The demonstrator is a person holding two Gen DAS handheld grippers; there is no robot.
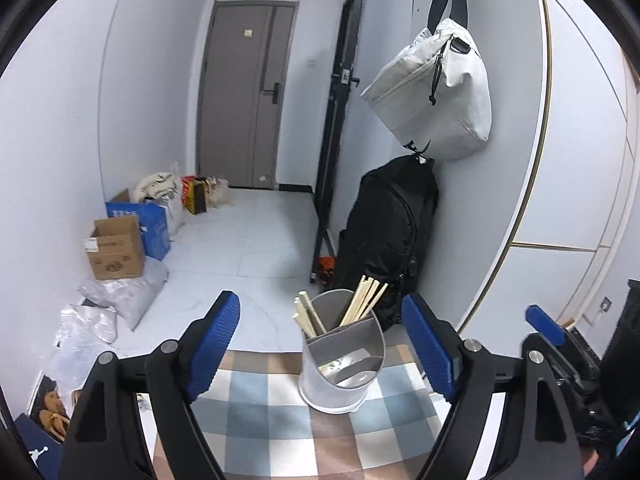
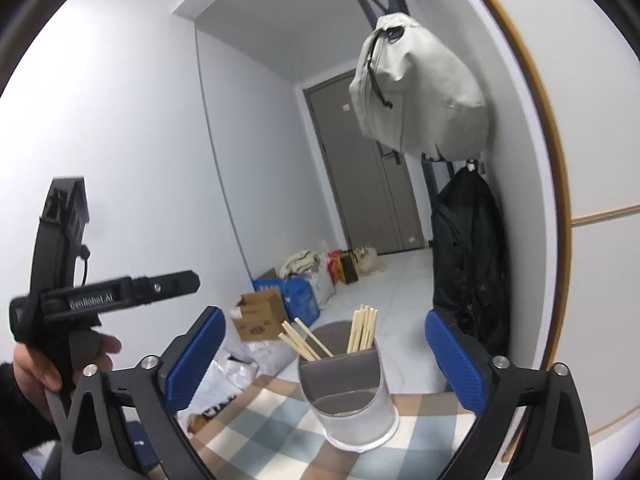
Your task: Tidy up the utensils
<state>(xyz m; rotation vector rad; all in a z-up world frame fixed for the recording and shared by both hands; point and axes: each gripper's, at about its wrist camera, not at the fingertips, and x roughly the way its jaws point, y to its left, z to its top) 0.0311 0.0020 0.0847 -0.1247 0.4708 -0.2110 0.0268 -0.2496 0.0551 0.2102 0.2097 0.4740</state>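
A divided grey metal utensil holder (image 1: 342,364) with pale wooden chopsticks (image 1: 362,300) in its two rear compartments is seen standing on the checked-cloth surface (image 1: 256,408). Jaws of the left gripper (image 1: 320,344) and right gripper (image 2: 326,360) are held wide apart, empty, framing it.

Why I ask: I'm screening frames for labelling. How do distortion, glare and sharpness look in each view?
Left wrist view: strong fisheye bowing of walls, black corners; bright glare inside the shiny metal utensil holder; wooden chopsticks fairly sharp. Right wrist view: the same bowing, tilted horizon; the holder looks duller, the checked tablecloth softly lit, the hanging white fabric bag slightly soft.
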